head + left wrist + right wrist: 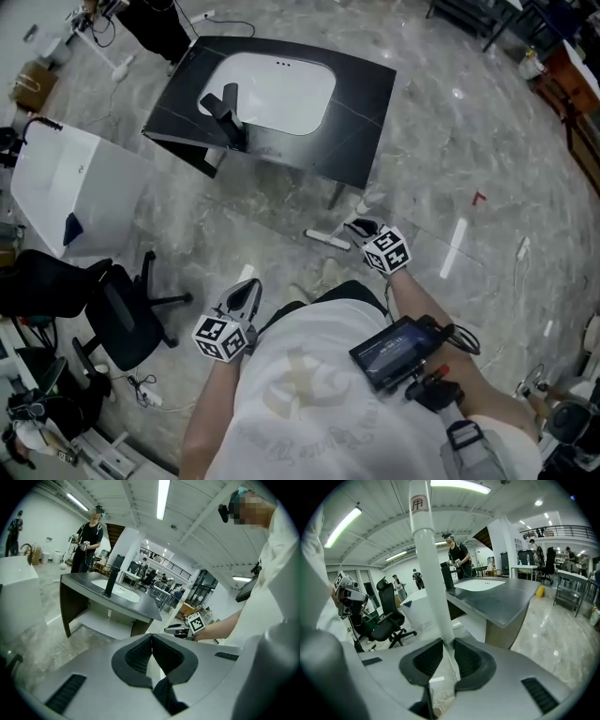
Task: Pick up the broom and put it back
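The right gripper (448, 643) alone clamps the long broom handle (433, 588), the left gripper (151, 637) closed and empty, so the pole may pivot in the pads and slip.

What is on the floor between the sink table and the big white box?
Nothing. The head view shows only bare grey floor between the sink table and the white box.

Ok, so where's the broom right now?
The broom is clamped by its white handle in the right hand-held gripper, right of centre in the head view, just in front of the dark sink counter.
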Demonstrator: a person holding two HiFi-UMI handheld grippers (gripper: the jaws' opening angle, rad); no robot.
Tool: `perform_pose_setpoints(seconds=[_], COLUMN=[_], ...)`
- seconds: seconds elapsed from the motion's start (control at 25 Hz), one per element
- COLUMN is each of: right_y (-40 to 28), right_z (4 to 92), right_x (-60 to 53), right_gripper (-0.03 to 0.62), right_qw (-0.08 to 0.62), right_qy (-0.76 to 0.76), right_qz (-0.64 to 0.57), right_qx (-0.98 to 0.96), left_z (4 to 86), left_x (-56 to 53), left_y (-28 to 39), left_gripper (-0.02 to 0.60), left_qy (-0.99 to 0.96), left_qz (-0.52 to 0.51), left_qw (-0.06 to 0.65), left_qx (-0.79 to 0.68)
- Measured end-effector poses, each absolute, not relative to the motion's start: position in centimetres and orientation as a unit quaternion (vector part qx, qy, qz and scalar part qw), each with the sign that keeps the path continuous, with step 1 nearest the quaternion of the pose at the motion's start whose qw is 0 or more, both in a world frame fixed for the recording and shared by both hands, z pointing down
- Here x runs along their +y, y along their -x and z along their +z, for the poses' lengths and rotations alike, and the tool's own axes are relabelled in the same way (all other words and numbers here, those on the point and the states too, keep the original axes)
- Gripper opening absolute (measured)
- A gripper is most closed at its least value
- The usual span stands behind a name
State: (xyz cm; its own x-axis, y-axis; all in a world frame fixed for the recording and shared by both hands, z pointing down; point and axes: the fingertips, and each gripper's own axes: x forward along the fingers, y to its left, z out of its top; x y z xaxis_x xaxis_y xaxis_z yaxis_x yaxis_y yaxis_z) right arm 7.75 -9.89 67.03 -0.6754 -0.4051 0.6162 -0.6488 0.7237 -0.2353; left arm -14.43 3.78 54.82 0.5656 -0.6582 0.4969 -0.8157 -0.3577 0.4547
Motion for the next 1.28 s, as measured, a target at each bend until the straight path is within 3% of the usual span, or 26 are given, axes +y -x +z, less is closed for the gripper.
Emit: perform_pose_setpoints(seconds=[0.6,1.28], right_y=[-5.3,-4.3], right_z=[75.2,78.5], right_x=[-12.2,-15.1], right_gripper=[0.089,0.092], right_qw=[0.282,0.288], right_qy=[-0.268,-0.250], right_qz=[0.285,0.319], right_qx=[-0.876,-0.868], left_z=[55.0,55.4], left_x=[5.3,5.0], left_y=[14.3,12.8], left_gripper=[0.012,0.012], left_qy=[-0.774,-0.760], left_qz=[0.133,0.136], left_qw=[0.371,0.374], left_qx=[-0.495,-0.513])
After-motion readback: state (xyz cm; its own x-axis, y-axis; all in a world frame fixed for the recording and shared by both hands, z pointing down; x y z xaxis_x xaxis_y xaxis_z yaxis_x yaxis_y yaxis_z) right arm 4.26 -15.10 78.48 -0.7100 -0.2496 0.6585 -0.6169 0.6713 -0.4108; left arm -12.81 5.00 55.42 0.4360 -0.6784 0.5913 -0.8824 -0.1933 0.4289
